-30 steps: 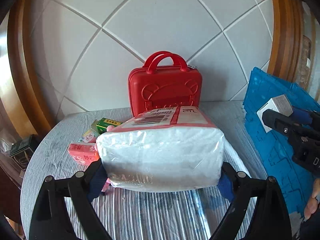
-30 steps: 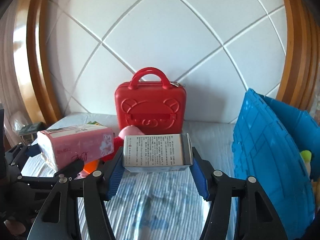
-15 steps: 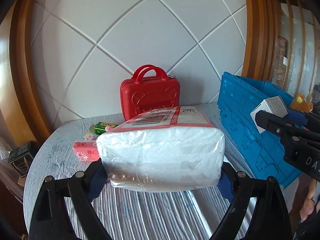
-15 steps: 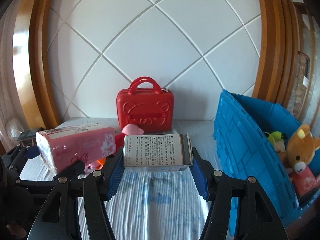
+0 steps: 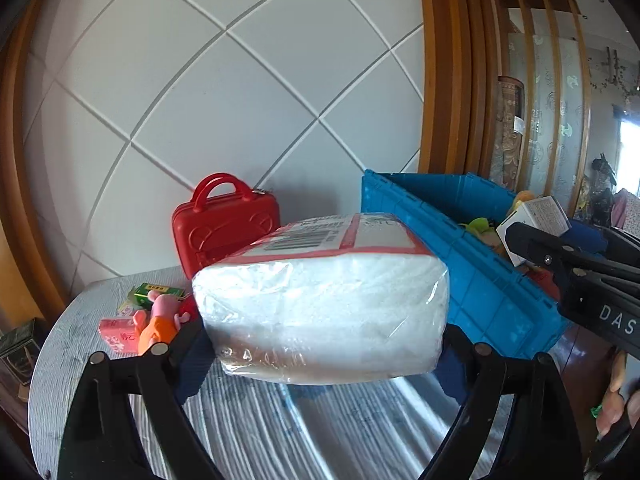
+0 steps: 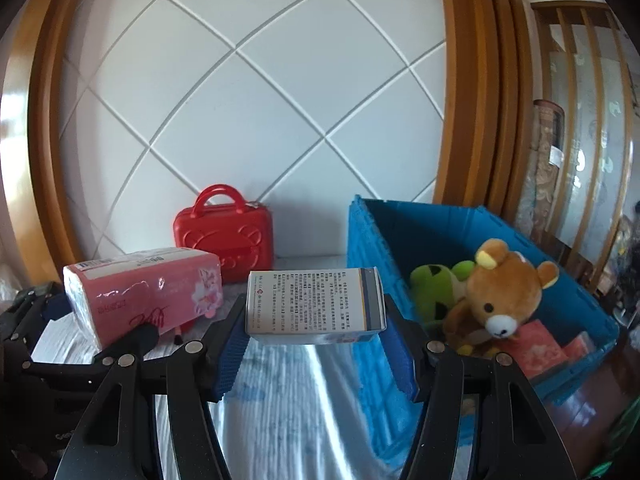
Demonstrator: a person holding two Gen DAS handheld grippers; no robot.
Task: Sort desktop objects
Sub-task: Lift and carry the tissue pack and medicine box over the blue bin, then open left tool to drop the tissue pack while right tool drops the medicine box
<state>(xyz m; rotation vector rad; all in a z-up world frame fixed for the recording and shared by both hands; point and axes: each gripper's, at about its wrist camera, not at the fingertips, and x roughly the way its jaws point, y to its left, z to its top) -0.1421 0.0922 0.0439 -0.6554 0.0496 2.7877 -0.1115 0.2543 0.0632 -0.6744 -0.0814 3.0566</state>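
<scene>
my left fingers [image 5: 192,356] clamped on plastic-wrapped white tissue pack [image 5: 320,304] | my right fingers [image 6: 232,344] clamped on small printed white cardboard box [image 6: 316,304] | both held above worktop [image 6: 288,392], beside blue plastic crate [image 6: 568,300]

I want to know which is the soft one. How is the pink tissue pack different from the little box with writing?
The tissue pack is bigger, pink and plastic-wrapped; the box is smaller, stiff and covered in print. The left gripper holds the pack, the right gripper the box. Both are lifted off the table.
</scene>
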